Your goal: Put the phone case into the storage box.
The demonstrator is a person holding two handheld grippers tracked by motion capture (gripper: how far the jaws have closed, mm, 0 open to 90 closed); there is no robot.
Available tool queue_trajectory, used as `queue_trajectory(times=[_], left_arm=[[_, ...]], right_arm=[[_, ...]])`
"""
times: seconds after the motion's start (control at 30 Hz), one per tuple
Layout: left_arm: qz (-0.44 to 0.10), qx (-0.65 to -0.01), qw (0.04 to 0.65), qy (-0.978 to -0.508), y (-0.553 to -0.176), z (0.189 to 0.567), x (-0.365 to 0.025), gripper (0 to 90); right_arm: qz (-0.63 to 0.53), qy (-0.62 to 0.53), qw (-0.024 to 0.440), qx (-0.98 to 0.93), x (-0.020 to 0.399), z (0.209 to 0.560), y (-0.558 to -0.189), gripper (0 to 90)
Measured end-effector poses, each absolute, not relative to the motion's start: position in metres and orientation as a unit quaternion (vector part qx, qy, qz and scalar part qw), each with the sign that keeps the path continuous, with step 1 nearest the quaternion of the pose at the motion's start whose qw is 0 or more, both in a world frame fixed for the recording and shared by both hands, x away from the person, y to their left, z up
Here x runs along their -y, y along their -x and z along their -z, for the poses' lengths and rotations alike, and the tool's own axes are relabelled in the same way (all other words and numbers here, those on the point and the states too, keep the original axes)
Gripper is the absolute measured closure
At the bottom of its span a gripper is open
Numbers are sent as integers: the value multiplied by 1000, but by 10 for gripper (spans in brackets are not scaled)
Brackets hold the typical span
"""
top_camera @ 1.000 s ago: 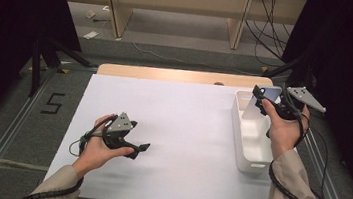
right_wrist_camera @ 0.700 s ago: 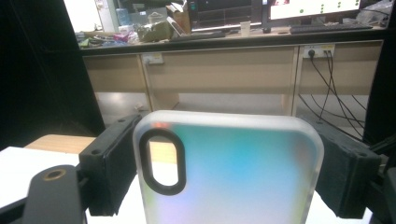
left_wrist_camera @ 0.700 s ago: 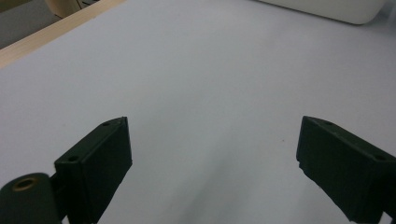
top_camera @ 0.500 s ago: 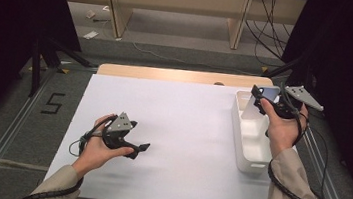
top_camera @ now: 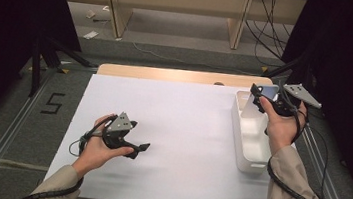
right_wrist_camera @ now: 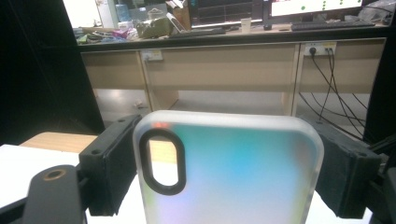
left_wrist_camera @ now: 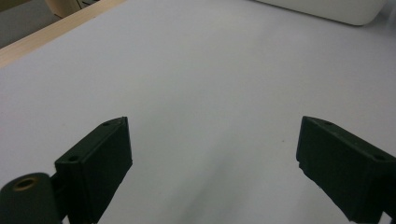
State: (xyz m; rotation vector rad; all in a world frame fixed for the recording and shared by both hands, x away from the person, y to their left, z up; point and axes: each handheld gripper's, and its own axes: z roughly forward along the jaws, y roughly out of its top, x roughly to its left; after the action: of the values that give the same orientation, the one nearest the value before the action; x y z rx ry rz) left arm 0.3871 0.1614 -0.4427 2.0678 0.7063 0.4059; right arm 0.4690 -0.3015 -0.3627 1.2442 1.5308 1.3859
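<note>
Black jaws of the left gripper (left_wrist_camera: 212, 172) stand wide apart in the left gripper view, with nothing between them but the bare white sheet (left_wrist_camera: 219, 84) that covers the table. In the high view this left gripper (top_camera: 139, 148) sits low over the near left part of the sheet (top_camera: 171, 129), held in the person's left hand (top_camera: 98, 148), its jaws pointing toward the right side of the table and its cable looping beside the wrist.

Farther off and to the right, a white bin (top_camera: 250, 138) stands on the sheet at the table's right edge, long side running away from the person. Over its far end the right hand (top_camera: 279, 126) holds the right gripper (top_camera: 260, 96) raised above the bin. Its jaws are closed on a phone case (right_wrist_camera: 229, 172), one pad against each long side, as the right gripper view shows. The case is translucent and frosted, tinted blue-green, standing upright with its oval camera cut-out at the upper left in that view. In the high view the phone case (top_camera: 254, 104) hangs down from the jaws toward the bin's inside; whether its lower end touches the bin cannot be told.

Beyond the table's wooden far edge (top_camera: 182, 75) lie a grey floor, wooden desk legs and loose cables.
</note>
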Motion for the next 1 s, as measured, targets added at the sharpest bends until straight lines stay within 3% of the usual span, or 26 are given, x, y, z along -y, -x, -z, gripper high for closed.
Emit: queue_trajectory(times=[1.0], left_arm=[[-163,-283,442,-835,-387,443,-161,99]], right_arm=[[-532,-486,356,-595,301,363,-481,188]])
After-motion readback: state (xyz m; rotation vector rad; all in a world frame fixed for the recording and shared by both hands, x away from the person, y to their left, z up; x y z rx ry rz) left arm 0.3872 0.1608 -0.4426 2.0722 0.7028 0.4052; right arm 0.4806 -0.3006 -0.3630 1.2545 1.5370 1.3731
